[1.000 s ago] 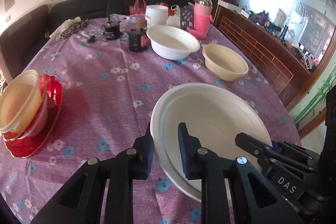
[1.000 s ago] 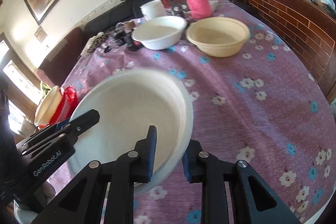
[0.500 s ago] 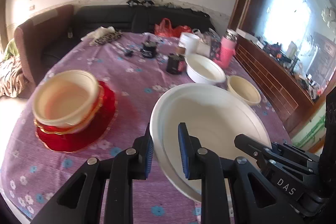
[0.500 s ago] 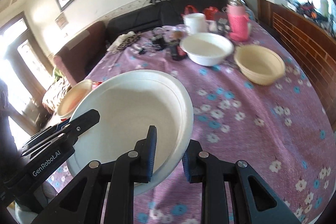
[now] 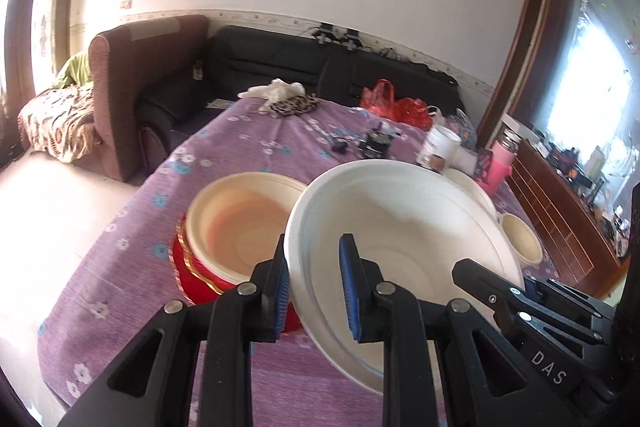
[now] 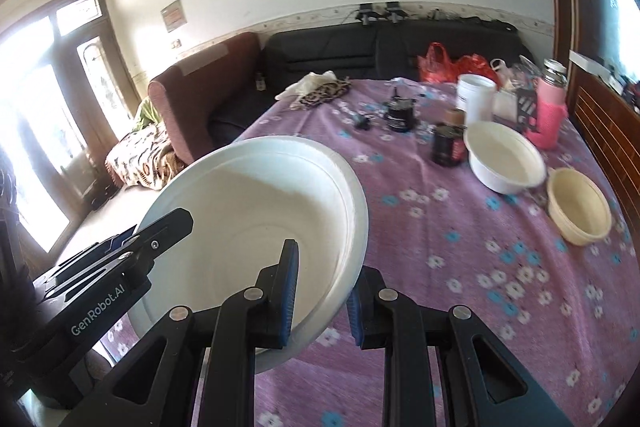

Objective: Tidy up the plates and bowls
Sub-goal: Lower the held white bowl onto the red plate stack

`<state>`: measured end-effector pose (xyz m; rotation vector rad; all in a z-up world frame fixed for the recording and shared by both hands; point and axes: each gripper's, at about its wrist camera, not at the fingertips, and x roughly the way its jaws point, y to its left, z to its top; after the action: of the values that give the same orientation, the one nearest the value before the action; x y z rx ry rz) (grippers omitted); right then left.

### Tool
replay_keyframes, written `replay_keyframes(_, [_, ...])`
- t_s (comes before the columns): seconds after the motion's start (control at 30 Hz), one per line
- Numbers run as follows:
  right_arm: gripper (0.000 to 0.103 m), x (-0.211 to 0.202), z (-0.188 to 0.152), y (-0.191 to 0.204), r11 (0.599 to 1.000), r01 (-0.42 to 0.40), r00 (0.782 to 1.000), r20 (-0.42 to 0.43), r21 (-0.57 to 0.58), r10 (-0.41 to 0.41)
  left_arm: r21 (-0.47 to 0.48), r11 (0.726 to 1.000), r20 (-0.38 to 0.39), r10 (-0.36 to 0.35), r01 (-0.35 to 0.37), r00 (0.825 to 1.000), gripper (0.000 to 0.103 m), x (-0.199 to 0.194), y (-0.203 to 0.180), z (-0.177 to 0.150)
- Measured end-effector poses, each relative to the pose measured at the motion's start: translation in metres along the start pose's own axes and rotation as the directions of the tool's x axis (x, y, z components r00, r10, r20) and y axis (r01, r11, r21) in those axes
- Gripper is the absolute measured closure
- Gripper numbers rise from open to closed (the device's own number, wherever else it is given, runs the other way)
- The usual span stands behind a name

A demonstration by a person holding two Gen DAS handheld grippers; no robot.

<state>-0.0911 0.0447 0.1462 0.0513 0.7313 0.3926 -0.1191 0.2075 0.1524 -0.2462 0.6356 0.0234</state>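
Observation:
A big white bowl (image 5: 404, 227) hangs above the purple tablecloth, held from both sides. My left gripper (image 5: 314, 291) is shut on its left rim, and my right gripper (image 6: 322, 297) is shut on its right rim (image 6: 352, 227). Just left of the bowl sits a stack: a cream bowl (image 5: 236, 223) on a red plate (image 5: 192, 275). Farther right on the table stand a white bowl (image 6: 504, 163) and a smaller cream bowl (image 6: 580, 213).
At the table's far end stand a white cup (image 6: 474, 95), a pink bottle (image 6: 550, 111), dark jars (image 6: 448, 145) and a red bag (image 6: 452, 65). A black sofa and a brown armchair (image 5: 132, 87) lie beyond. The table edge (image 5: 100, 227) drops to the floor at left.
Both grippers have carried the white bowl left and up across the table. The red plate stack now sits right beside the bowl, and the other bowls have fallen behind to the right.

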Motion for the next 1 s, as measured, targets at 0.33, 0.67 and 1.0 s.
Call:
replay_keyframes(0.33, [0.079, 0.044, 0.025, 0.048, 0.999, -0.014, 1.0, -0.016, -0.051, 0.013, -0.029, 0.996, 0.001, 0.082, -0.082, 0.997, 0.082, 0.023, 0.052, 0.029])
replay_keyframes(0.67, [0.079, 0.093, 0.035, 0.059, 0.998, -0.038, 0.995, -0.095, -0.051, 0.033, -0.074, 0.991, -0.06, 0.111, -0.115, 0.992, 0.082, 0.054, 0.084, 0.03])
replay_keyframes(1.0, [0.079, 0.118, 0.038, 0.057, 0.996, -0.027, 0.994, -0.112, -0.083, 0.018, -0.081, 0.988, -0.088, 0.121, -0.128, 0.989, 0.082, 0.078, 0.087, 0.031])
